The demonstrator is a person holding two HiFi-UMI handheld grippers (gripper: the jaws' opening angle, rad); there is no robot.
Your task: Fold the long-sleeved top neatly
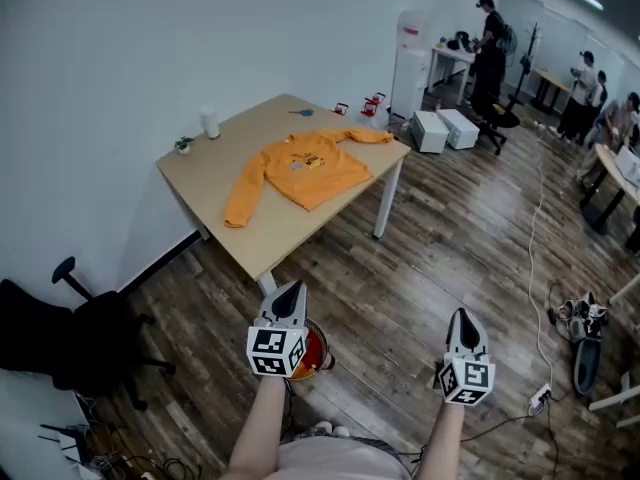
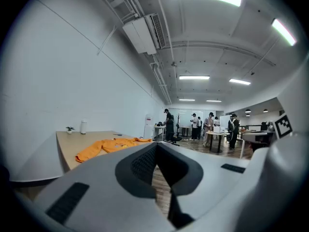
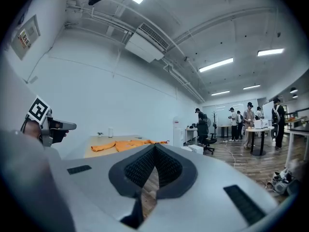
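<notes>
An orange long-sleeved top (image 1: 303, 171) lies spread flat on a light wooden table (image 1: 222, 157), sleeves out to either side. It also shows far off as the orange top (image 2: 112, 145) in the left gripper view and the orange top (image 3: 126, 144) in the right gripper view. Both grippers hang well short of the table, over the wood floor. My left gripper (image 1: 290, 290) is shut with nothing in it. My right gripper (image 1: 463, 316) is likewise shut and holds nothing. Both point level toward the table.
A white cup (image 1: 209, 122) and a small plant (image 1: 184, 145) stand at the table's back edge. A black office chair (image 1: 75, 338) is at the left. Cables and gear (image 1: 580, 330) lie on the floor at right. Several people (image 1: 489, 33) work at far desks.
</notes>
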